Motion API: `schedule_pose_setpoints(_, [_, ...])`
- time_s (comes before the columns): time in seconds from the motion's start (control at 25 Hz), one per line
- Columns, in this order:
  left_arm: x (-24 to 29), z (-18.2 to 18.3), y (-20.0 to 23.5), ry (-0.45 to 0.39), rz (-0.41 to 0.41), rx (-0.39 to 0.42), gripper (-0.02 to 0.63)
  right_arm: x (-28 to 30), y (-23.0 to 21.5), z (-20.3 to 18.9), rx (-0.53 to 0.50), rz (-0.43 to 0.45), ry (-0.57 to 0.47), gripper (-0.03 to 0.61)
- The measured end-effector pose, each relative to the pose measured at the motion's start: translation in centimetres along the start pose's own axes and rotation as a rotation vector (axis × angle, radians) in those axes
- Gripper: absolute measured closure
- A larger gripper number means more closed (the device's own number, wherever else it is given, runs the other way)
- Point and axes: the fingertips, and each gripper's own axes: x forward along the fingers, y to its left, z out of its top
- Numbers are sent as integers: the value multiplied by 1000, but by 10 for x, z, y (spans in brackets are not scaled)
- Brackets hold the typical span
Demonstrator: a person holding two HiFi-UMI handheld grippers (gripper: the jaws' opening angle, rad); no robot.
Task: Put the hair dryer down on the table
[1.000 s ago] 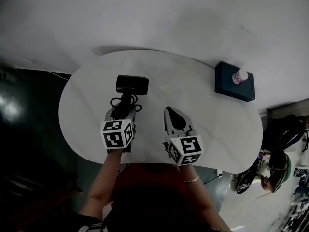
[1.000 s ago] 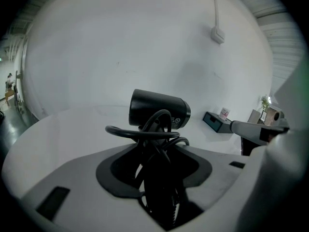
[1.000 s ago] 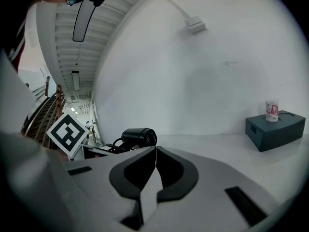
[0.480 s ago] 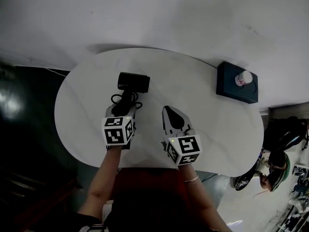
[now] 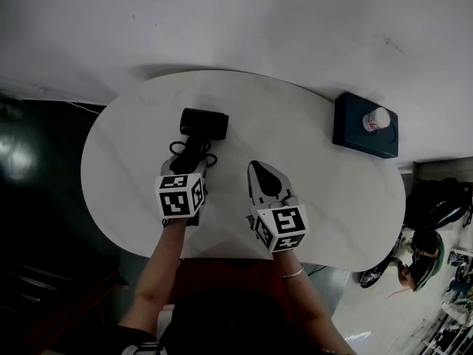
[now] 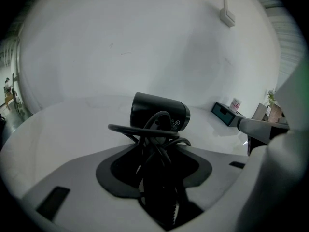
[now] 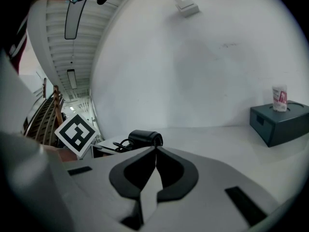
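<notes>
The black hair dryer [image 5: 203, 123] hangs low over the left half of the white oval table [image 5: 325, 198], barrel pointing away from me; contact with the top is not clear. My left gripper [image 5: 191, 161] is shut on its handle, where the black cord is wound in loops. In the left gripper view the barrel [image 6: 159, 112] stands just past the jaws of the left gripper [image 6: 154, 151], handle and cord between them. My right gripper [image 5: 256, 168] hovers beside it to the right, shut and empty. In the right gripper view the right gripper [image 7: 155, 150] has its pads together, with the dryer [image 7: 144, 138] beyond.
A dark box [image 5: 364, 126] with a small white bottle [image 5: 375, 118] on it stands at the table's far right, also visible as the box [image 7: 282, 122] in the right gripper view. A white wall runs behind the table. Bags and clutter lie on the floor at lower right.
Both grippers have edged slightly forward and lower over the table, the left one carrying the hair dryer along. Neither grip has changed.
</notes>
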Motion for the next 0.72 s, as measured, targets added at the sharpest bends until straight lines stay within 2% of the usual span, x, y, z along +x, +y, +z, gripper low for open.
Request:
schedule_pose_setpoints(0.4, [6, -2, 2, 29, 2, -18, 408, 3, -2, -3, 2, 6, 10, 563])
schedule_pose_setpoints(0.72, [8, -3, 3, 39, 16, 4, 407, 4, 1, -5, -2, 3, 22, 563])
